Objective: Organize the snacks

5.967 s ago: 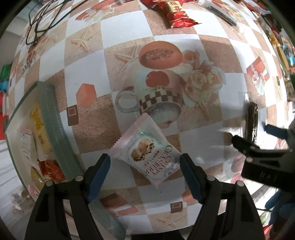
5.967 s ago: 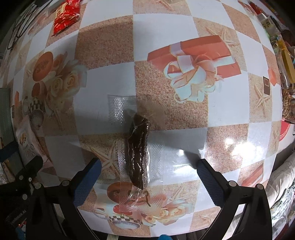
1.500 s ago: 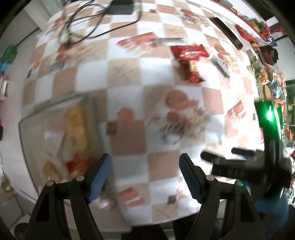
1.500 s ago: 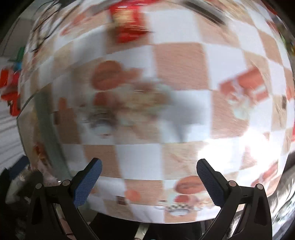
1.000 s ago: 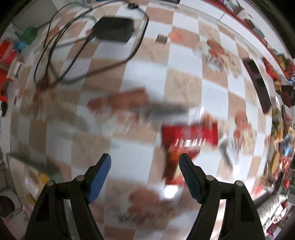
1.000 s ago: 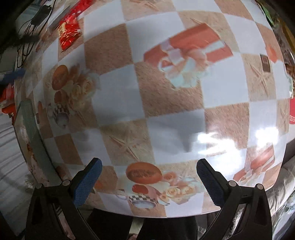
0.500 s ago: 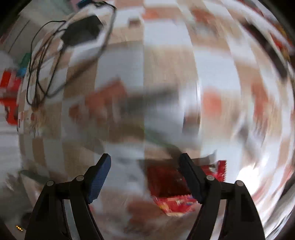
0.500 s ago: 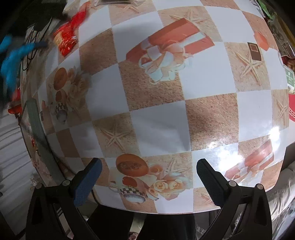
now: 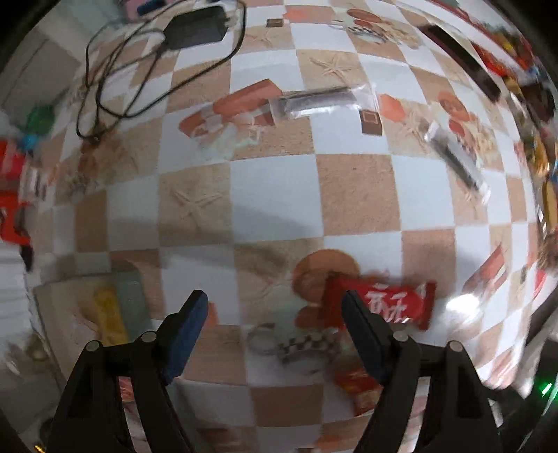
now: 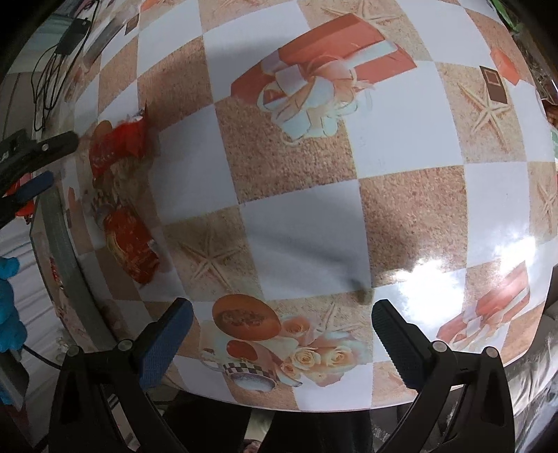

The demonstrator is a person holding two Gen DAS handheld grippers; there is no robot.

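A red snack packet (image 9: 394,306) lies flat on the checkered tablecloth. It is just right of my left gripper (image 9: 273,306), partly behind the right finger. The gripper is open, points straight down, and has only cloth between its jaws. A second red packet (image 9: 359,383) lies nearer the camera. In the right wrist view both red packets (image 10: 118,146) (image 10: 132,244) sit at the far left, with the left gripper (image 10: 52,162) beside the upper one. My right gripper (image 10: 280,313) is open over bare cloth near the table's front edge.
Two clear-wrapped dark bars (image 9: 317,101) (image 9: 457,160) lie further out. A grey tray (image 9: 129,299) with a yellow packet (image 9: 108,317) sits at lower left. A black charger (image 9: 195,24) with looped cables is at the top left. Packets crowd the right edge.
The left gripper has swung across the table and rolled, and the red packet now lies beside its right finger. It has come into the right wrist view at the left edge. The right gripper barely moved.
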